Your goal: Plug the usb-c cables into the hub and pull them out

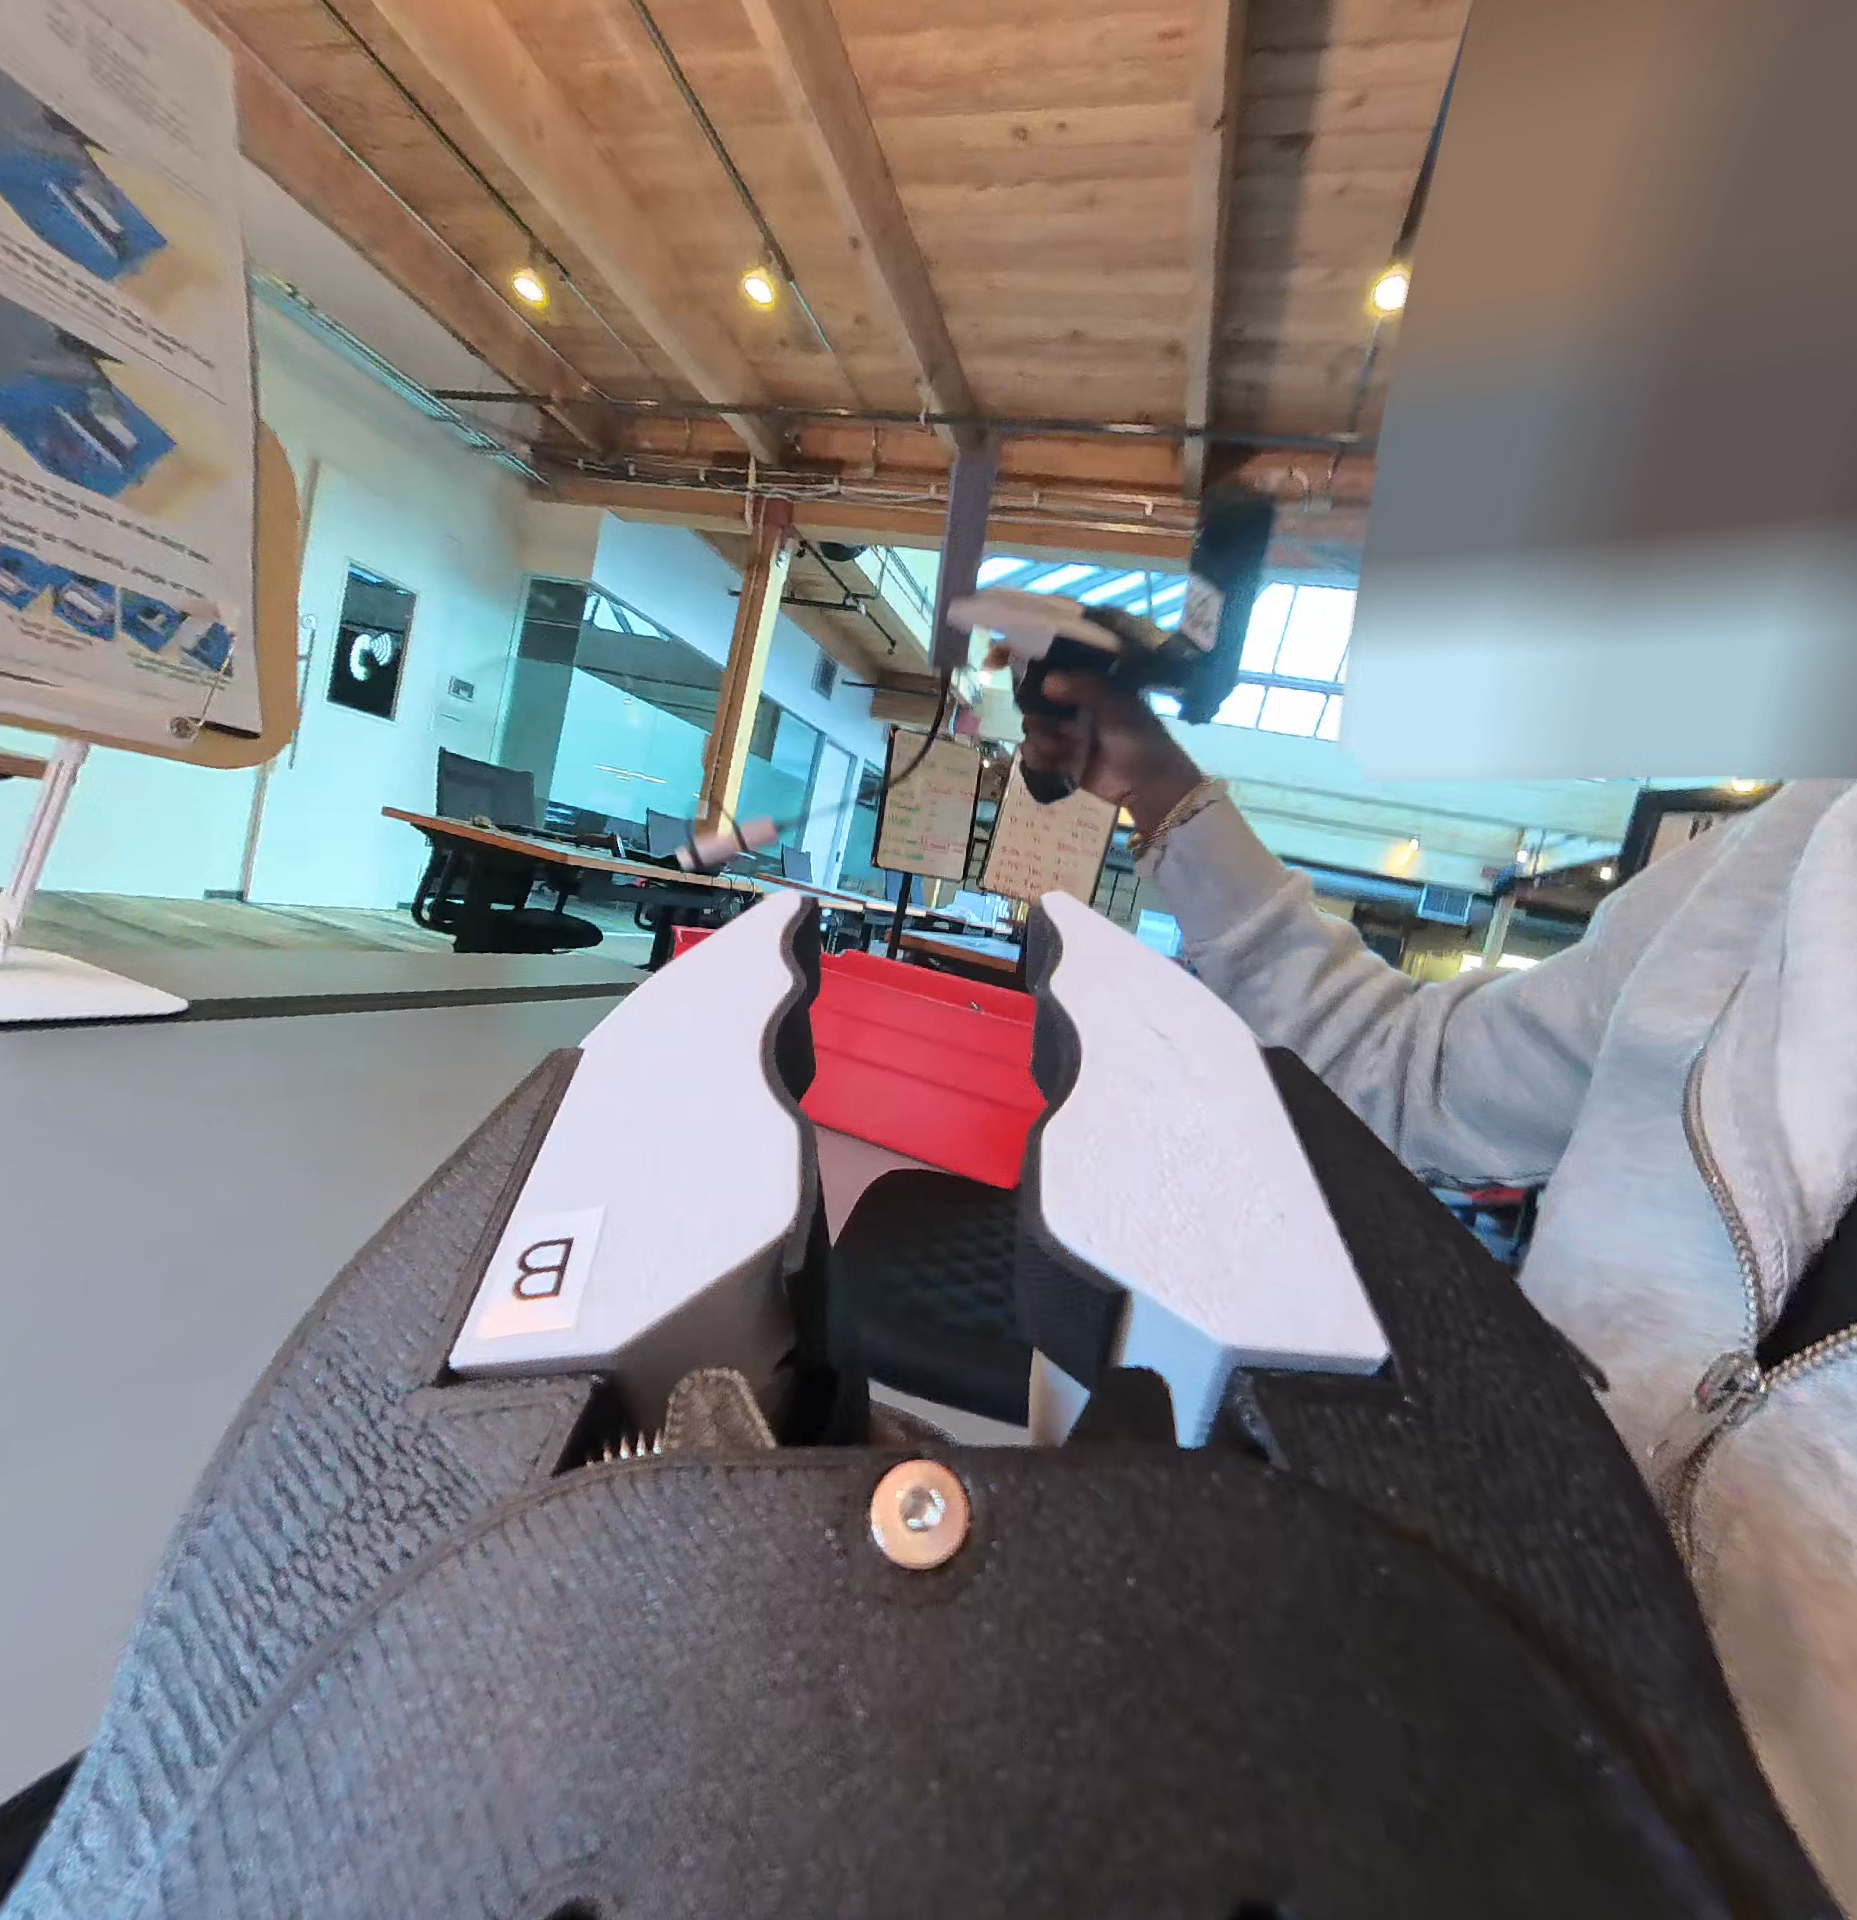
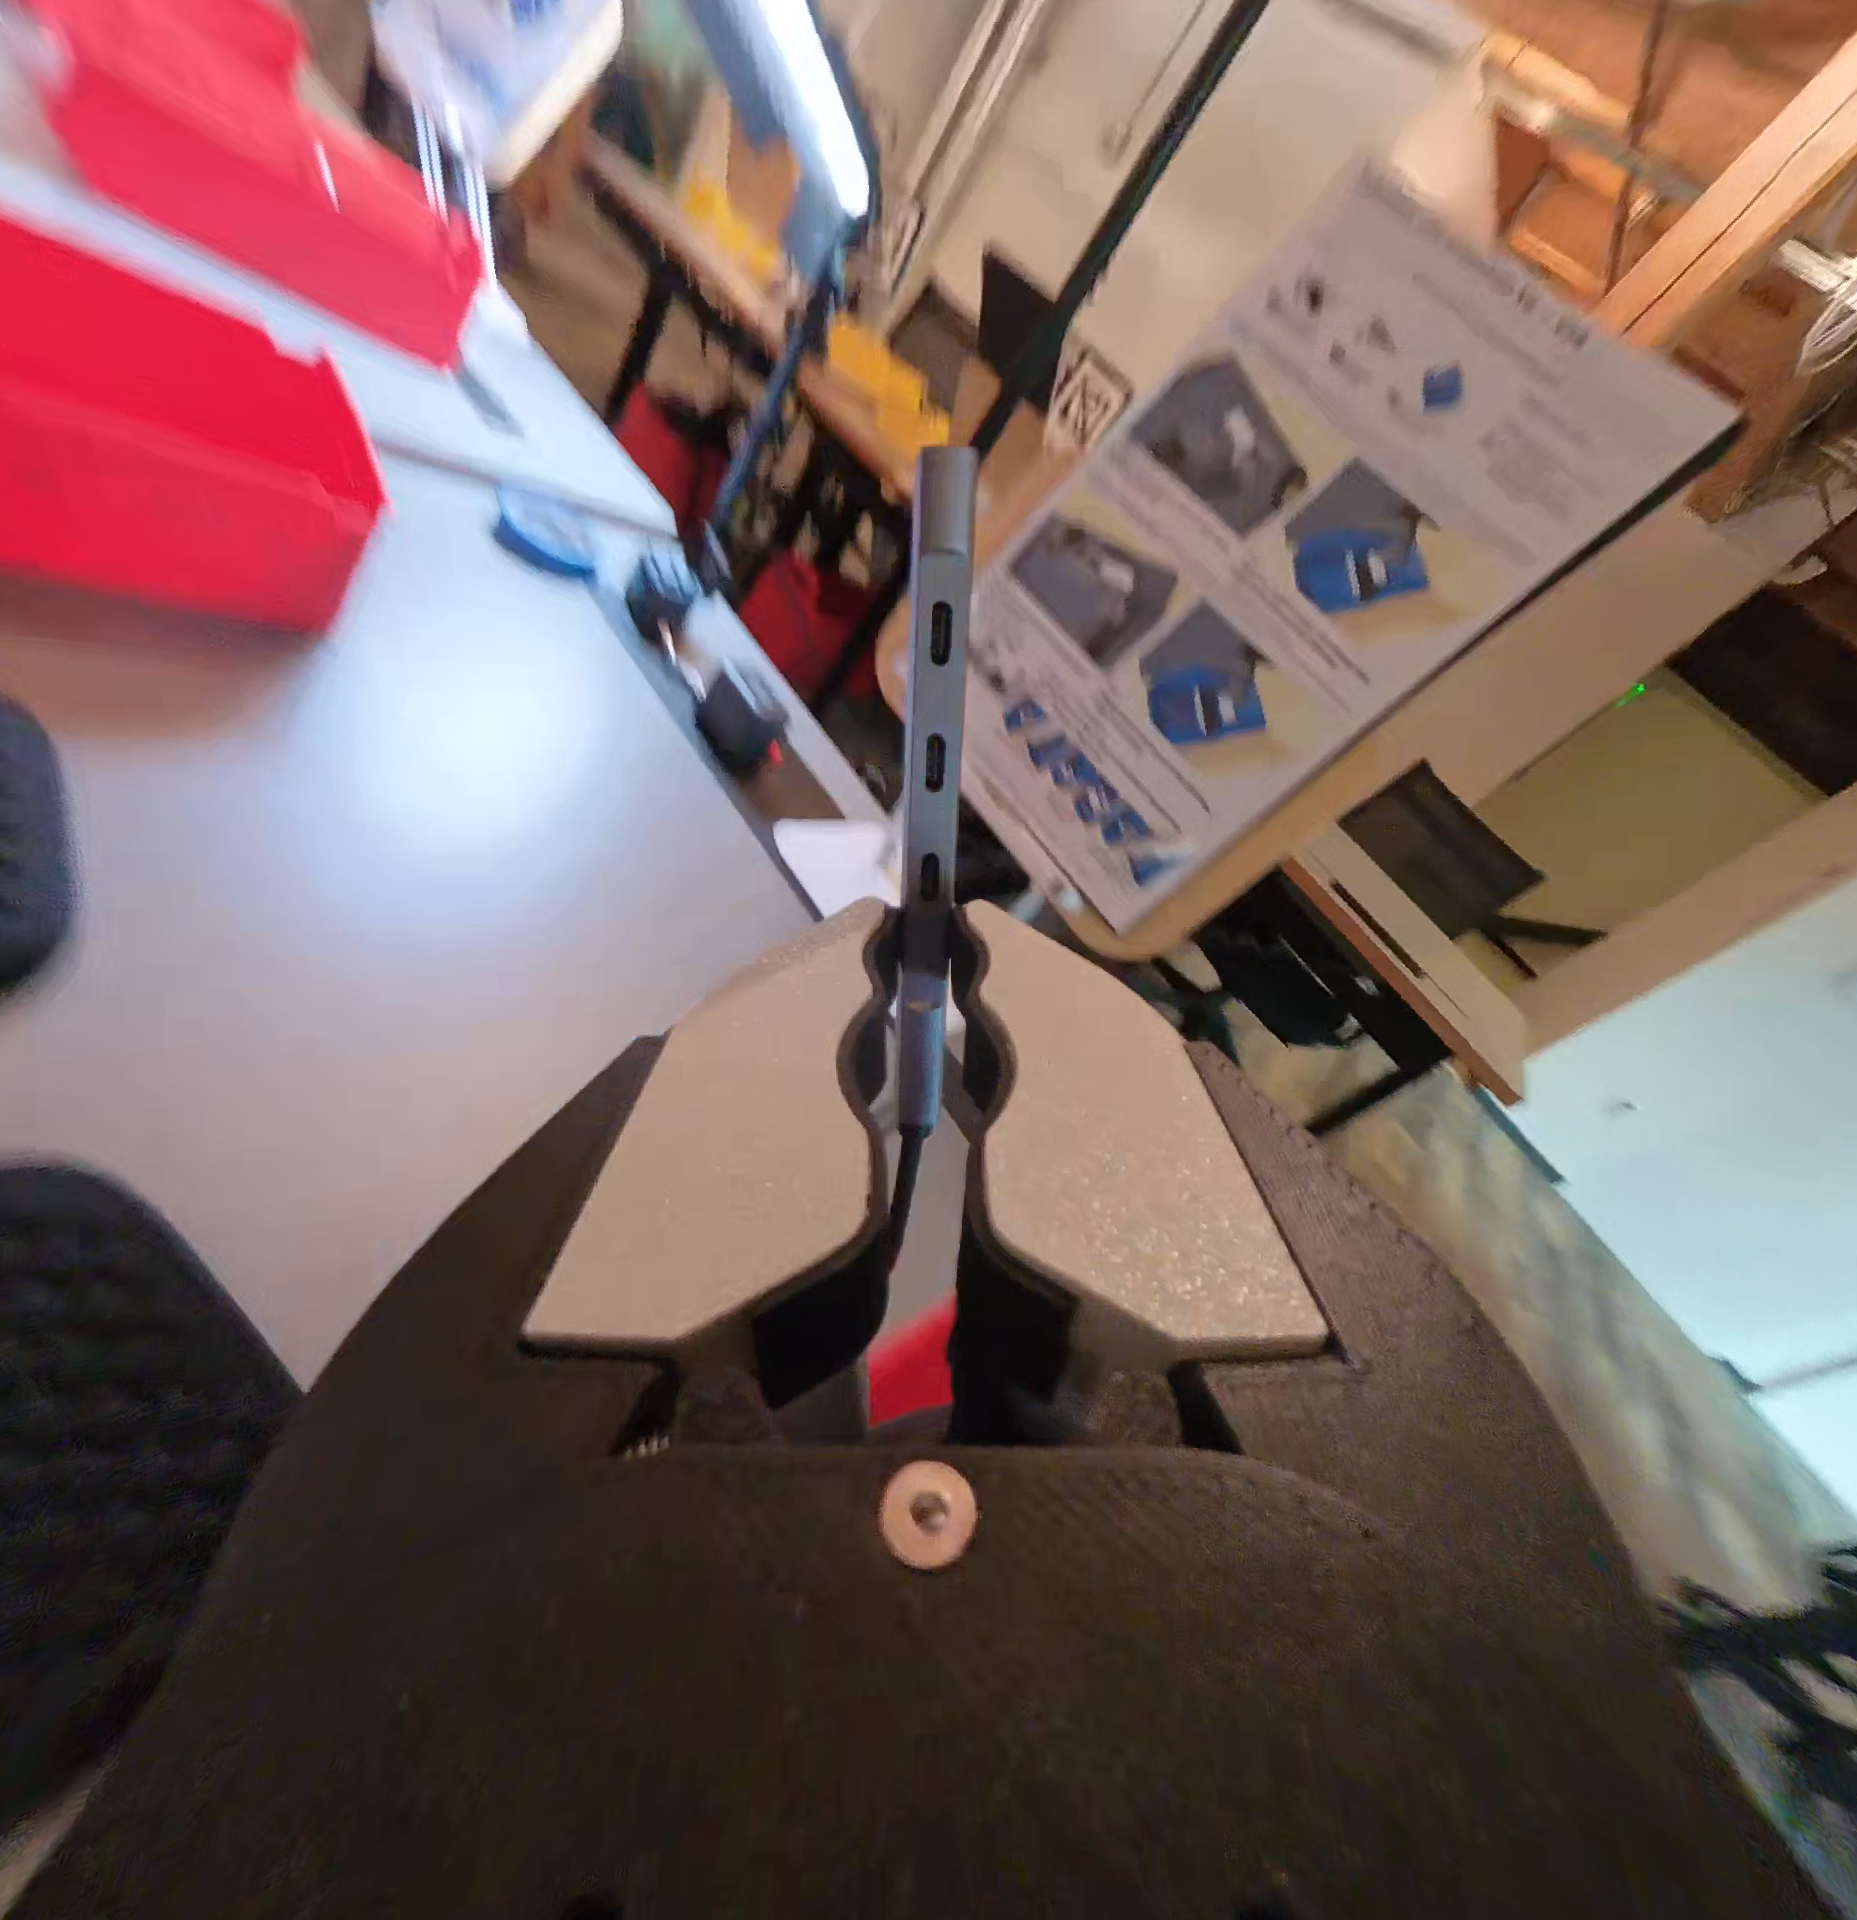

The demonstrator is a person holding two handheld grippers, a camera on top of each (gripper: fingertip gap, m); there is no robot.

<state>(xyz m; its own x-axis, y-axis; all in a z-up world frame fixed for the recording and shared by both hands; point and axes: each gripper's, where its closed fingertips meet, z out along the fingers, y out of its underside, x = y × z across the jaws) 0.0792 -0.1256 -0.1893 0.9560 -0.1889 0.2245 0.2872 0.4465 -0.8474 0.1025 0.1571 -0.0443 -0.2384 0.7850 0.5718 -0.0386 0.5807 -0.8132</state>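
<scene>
My right gripper (image 2: pixel 924 920) is shut on the lower end of a slim grey USB-C hub (image 2: pixel 934 707). The hub stands up past the fingertips, and the three ports on its edge are empty. Its dark cable (image 2: pixel 908 1174) runs down between the fingers. In the left wrist view the right gripper (image 1: pixel 1017 618) is held high with the hub (image 1: pixel 962 561), and the cable hangs down to a plug (image 1: pixel 721 844). My left gripper (image 1: pixel 919 914) is open and empty, low over the grey table (image 1: pixel 228 1195).
A red bin (image 1: pixel 919 1060) stands on the table just beyond my left fingers. More red bins (image 2: pixel 145 447) are at the left. An instruction sheet on a clipboard stand (image 1: pixel 103 364) is to the left. Small black items (image 2: pixel 737 707) lie by the table edge. A person's grey sleeve (image 1: pixel 1423 987) is at the right. About 35 centimeters separates my left fingertips from my right.
</scene>
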